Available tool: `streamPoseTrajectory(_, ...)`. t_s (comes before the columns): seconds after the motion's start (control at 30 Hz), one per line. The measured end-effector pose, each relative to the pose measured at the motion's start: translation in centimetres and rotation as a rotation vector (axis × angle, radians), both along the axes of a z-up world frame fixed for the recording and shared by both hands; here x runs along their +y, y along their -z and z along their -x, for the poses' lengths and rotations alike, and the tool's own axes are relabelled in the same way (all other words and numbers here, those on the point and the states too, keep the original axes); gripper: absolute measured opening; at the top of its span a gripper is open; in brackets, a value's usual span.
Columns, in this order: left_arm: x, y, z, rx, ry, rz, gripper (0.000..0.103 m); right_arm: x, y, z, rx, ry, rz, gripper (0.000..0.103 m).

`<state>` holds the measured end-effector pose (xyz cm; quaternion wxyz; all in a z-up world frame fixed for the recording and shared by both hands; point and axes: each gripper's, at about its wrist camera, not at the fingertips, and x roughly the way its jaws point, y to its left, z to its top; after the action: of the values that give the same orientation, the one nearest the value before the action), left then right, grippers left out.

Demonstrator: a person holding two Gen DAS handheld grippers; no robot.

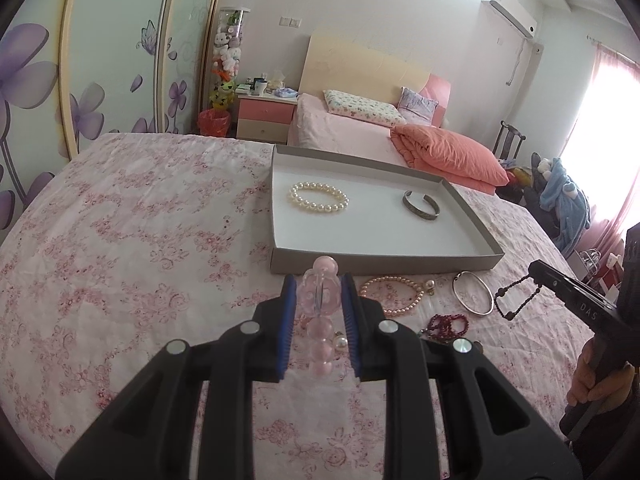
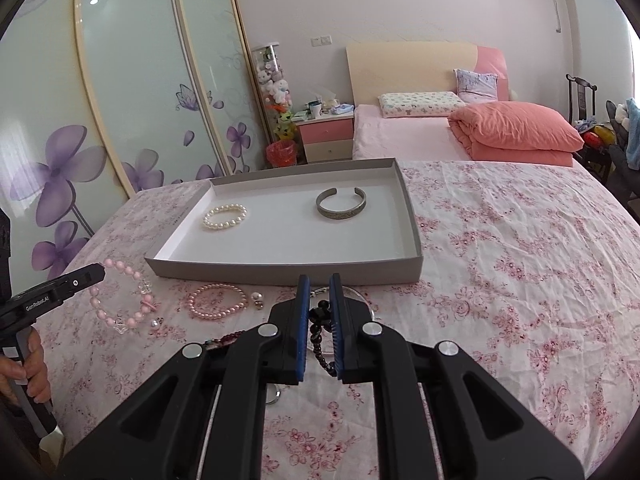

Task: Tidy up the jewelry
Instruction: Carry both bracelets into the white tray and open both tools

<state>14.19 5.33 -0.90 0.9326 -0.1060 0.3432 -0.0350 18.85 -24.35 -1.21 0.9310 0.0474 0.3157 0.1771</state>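
Currently left gripper (image 1: 319, 292) jaws clamped on pink-and-clear bead bracelet (image 1: 319, 320), lifted above floral bedspread (image 1: 140, 240). Right gripper (image 2: 319, 300) jaws nearly closed, pinching dark beaded string bracelet (image 2: 319, 330) (hangs in loop). Grey shallow cardboard tray (image 2: 280, 270) just ahead holds white pearl bracelet (image 2: 225, 217) and silver cuff bangle (image 2: 341, 203), well apart.

Pink bead bracelet (image 1: 319, 312) hanging clamped on edge. Dark bead bracelet (image 2: 320, 330) dangling, pinched. Grey tray (image 1: 384, 261) holding white pearl bracelet (image 1: 319, 197) and silver cuff (image 1: 421, 205), well apart. Pink pearl bracelet (image 2: 218, 301) and silver bangle (image 1: 473, 293) lying before tray.
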Motion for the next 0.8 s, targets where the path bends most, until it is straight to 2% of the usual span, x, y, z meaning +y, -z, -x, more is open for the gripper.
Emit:
streamPoseTrajectory(0.47, -0.5, -2.0, 1.3, -0.064, 0.013, 0.032, 0.023, 1.9, -1.9, 2.0, -0.072, -0.051, -0.037, 0.011)
streamPoseTrajectory(0.8, -2.2, -3.9, 2.2, -0.137, 0.020, 0.017, 0.023, 2.7, -3.2, 3.0, -0.135, -0.071, -0.063, 0.011)
